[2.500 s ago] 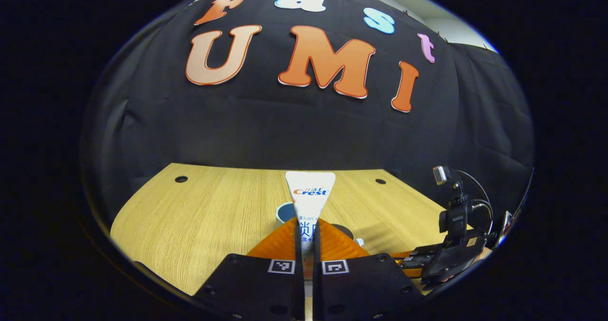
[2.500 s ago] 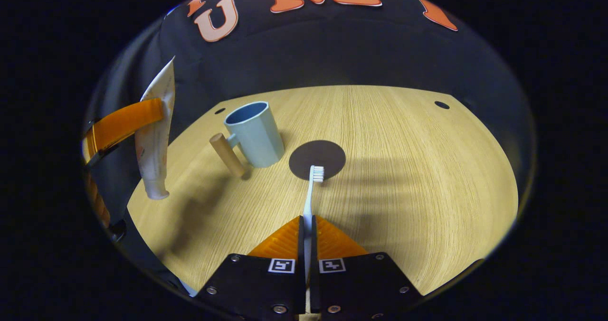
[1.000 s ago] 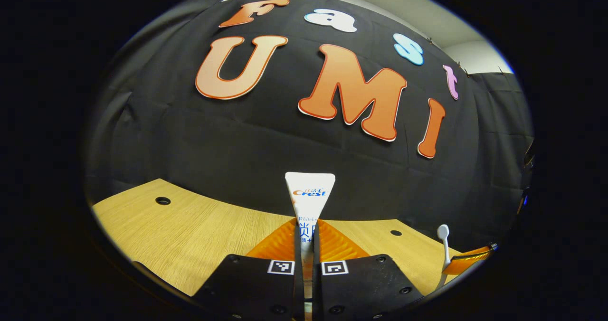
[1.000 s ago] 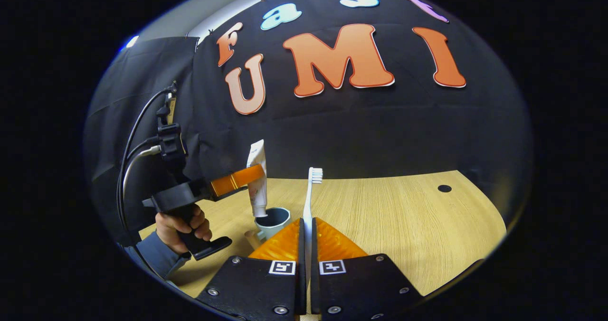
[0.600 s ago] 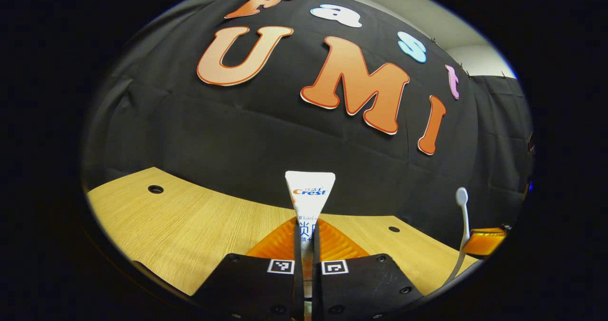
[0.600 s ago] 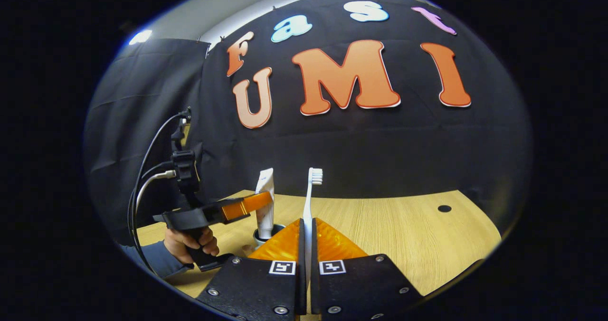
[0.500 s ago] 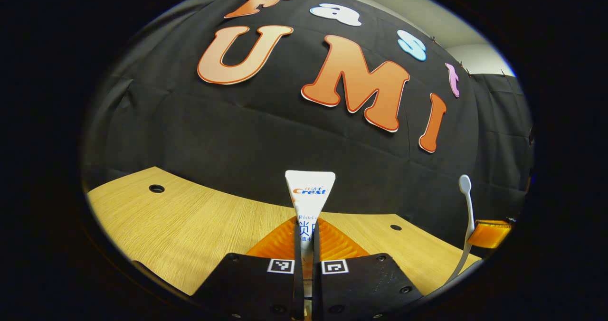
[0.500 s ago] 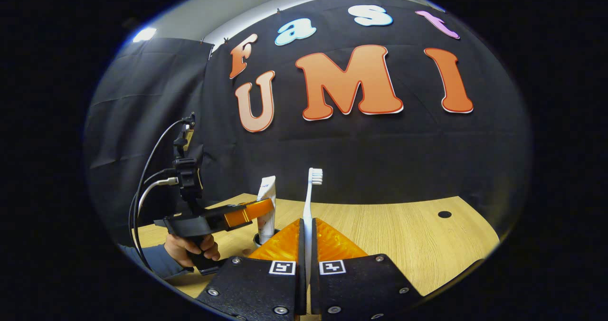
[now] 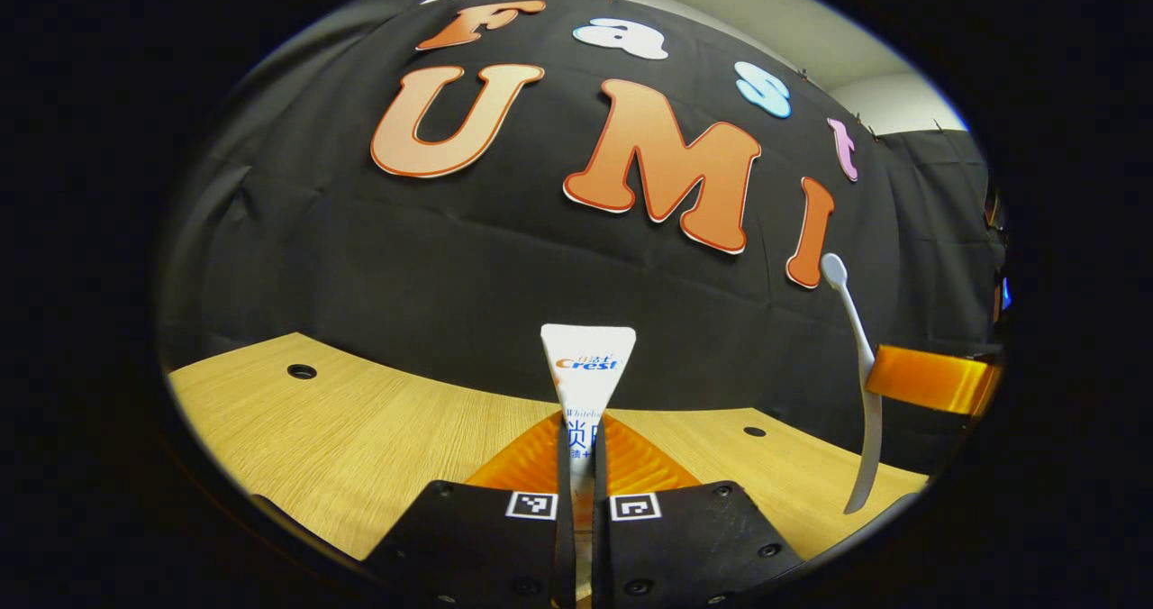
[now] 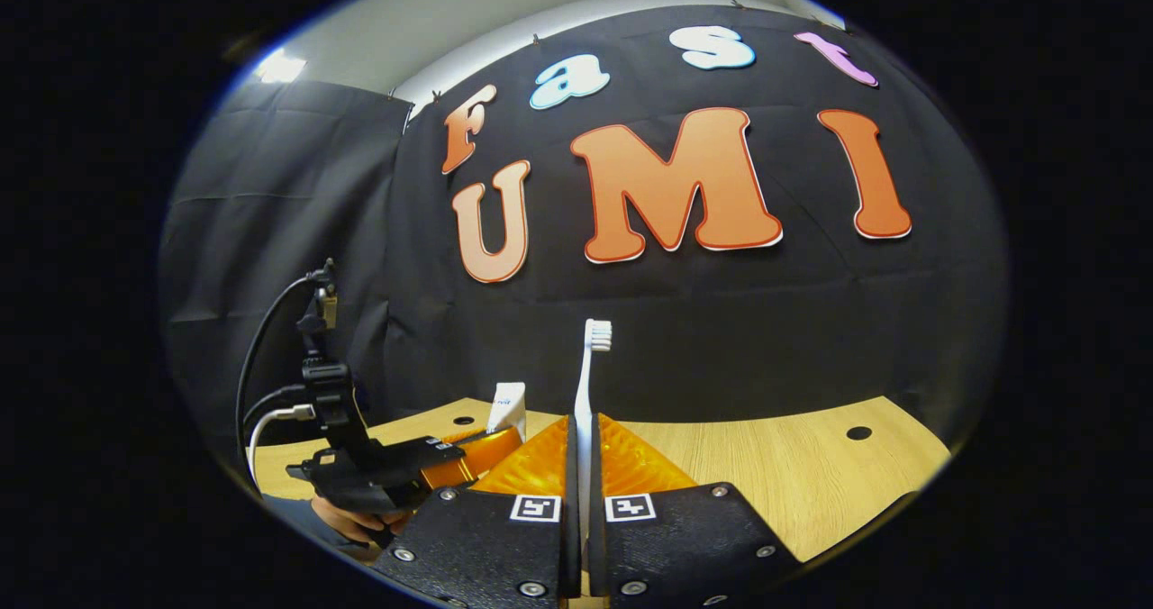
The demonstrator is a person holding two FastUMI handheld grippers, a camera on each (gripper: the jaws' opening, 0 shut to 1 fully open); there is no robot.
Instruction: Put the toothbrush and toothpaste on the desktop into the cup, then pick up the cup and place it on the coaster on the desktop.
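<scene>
Each gripper body has black plates with silver screws and two square markers. The left gripper (image 10: pixel 468 451) carries black and white cables.

In the left gripper view, the lower part of the toothpaste tube (image 9: pixel 587 370) was hidden between the left gripper's (image 9: pixel 583 465) closed jaws, and the right gripper (image 9: pixel 928 379) was cut off at the picture's edge, its jaws pressing the toothbrush (image 9: pixel 856 384). In the right gripper view, the toothbrush's (image 10: pixel 587 384) handle disappeared between the right gripper's (image 10: pixel 583 465) jaws. The toothpaste tube (image 10: pixel 509 408) showed just its top end — the rest sat behind the left gripper (image 10: pixel 468 456). The hand (image 10: pixel 347 523) below was mostly covered.
</scene>
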